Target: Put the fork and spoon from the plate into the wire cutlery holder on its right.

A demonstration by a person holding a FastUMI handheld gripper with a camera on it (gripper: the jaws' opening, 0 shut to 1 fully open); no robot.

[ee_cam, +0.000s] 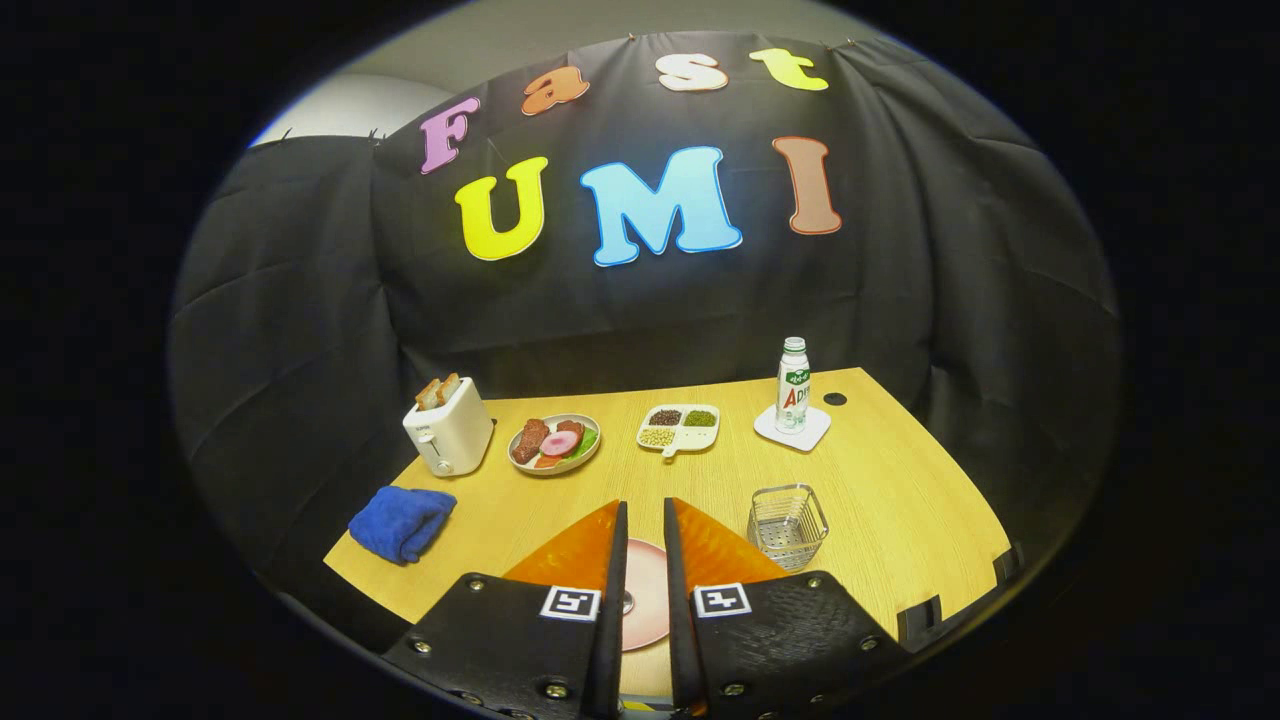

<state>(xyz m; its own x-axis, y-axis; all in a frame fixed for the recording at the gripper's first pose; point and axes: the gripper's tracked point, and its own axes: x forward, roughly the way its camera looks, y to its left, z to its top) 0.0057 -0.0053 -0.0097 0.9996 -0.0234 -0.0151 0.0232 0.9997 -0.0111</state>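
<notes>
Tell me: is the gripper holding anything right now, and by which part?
Nothing is held. The gripper hangs above the pink plate, fingers narrowly apart with nothing between them. The wire holder stands to its right.

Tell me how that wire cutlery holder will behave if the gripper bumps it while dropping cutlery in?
The wire cutlery holder looks empty and thin-wired, so probably light and apt to slide on the smooth table. Its wide, low shape suggests tipping is less likely. The gripper hangs narrowly open above the pink plate.
</notes>
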